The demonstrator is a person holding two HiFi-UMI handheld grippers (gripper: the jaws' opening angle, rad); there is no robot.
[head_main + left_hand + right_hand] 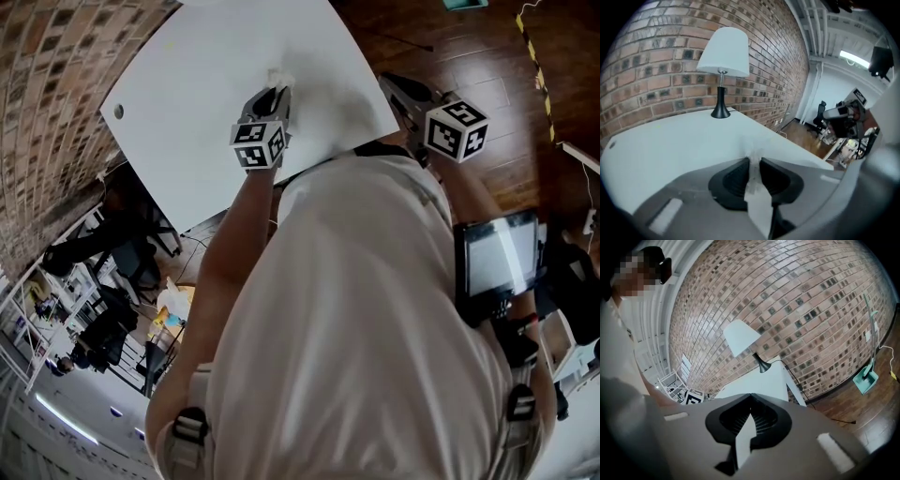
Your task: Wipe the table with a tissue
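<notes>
brick wall [42, 103]: biggest thing in view, runs along the far side of the table behind the lamp.
table [206, 112]: white top, bare apart from the lamp at the wall end. I can't see any spill or crumbs, so imo the job is just covering the whole surface. Long overlapping strokes from the wall side toward the open edge should beat random dabbing.
person [356, 319]: standing at the near edge in a light shirt, one tool in each hand.
lamp [723, 70]: white shade, black stem and foot, standing on the table by the wall. Wipe around the foot and don't bump it, it looks top-heavy.
right tool [388, 82]: hanging just beside the table's right-hand edge. Jaws are together at the tips, with nothing between them that I can make out. It's not needed here, so best left out of the way.
left tool [754, 161]: the working one, over the table and angled down at it, jaws narrow and pinched on the tissue.
tissue [280, 78]: small white wad poking out past the left tool's tips, above the near-middle of the table. Can't tell if it's actually touching the top. To wipe well, I'd press until the tissue flattens, with the hard tips off the surface. A firm pinch should stop it dragging out.
</notes>
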